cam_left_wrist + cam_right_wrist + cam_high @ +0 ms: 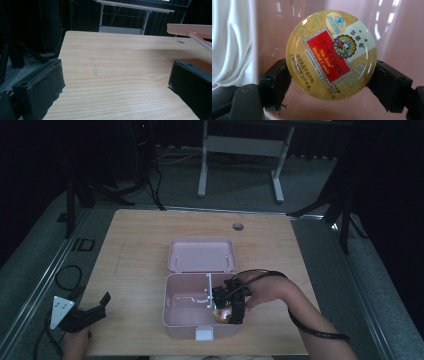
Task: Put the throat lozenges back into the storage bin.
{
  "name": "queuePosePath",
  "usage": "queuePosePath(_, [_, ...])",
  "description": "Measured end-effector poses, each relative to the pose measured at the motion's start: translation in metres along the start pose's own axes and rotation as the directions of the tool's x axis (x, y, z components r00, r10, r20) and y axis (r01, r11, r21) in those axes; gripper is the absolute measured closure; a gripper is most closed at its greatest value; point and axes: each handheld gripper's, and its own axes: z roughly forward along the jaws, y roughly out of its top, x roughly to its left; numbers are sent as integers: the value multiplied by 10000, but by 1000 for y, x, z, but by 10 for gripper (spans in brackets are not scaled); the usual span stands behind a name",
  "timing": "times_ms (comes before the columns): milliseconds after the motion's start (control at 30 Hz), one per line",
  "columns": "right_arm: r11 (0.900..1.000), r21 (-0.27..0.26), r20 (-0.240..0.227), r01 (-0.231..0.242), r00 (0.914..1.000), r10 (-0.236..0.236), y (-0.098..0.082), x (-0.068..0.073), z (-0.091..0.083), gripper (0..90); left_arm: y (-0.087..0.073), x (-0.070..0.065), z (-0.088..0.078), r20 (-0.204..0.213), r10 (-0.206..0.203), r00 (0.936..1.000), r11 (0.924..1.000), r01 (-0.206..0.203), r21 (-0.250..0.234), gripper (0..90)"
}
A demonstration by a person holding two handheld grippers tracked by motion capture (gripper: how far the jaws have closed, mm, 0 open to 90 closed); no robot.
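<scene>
- Across the middle of the high view, a pale wooden table point(140, 245) is seen, with a small round grommet point(238, 226) set near its far edge.
- At the centre of that frame, a pink box point(181, 320) is laid open, its lid point(201, 254) folded back flat toward the top of the frame and a white latch point(204, 334) fixed at its near wall.
- Inside the box, a white divider point(209, 287) is seen running from front to back, with the right compartment beside it.
- At the lower right of the frame, the right gripper point(227, 312) is lowered into that right compartment, held by a hand point(265, 287) whose forearm enters from the bottom edge.
- In the right gripper view, a round candy tin point(331, 54) with a gold, red and white label is clamped between the two black jaws, one pressed on each side of its rim, with pink box wall behind it.
- At the lower left of the high view, the left gripper point(95, 309) is rested at the table's near left corner, well apart from the box; its jaws are spread wide with nothing between them, bare wood being seen between them in the left gripper view.
</scene>
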Motion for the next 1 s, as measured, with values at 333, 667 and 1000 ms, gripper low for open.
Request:
queuePosePath(333, [9933, 924, -512, -689, 9960, 739, 2, -9, 23, 212, 0, 0, 0, 23, 17, 10000, 10000, -17, 36, 4])
queuePosePath(667, [9961, 9, -51, -879, 9961, 880, -3, -10, 8, 137, 0, 0, 0, 24, 10, 10000, 10000, -10, 29, 4])
queuePosePath(1000, [9600, -2582, 763, -1081, 9883, 1318, -28, -3, -39, 128, 0, 0, 0, 25, 7, 10000, 10000, -7, 35, 4])
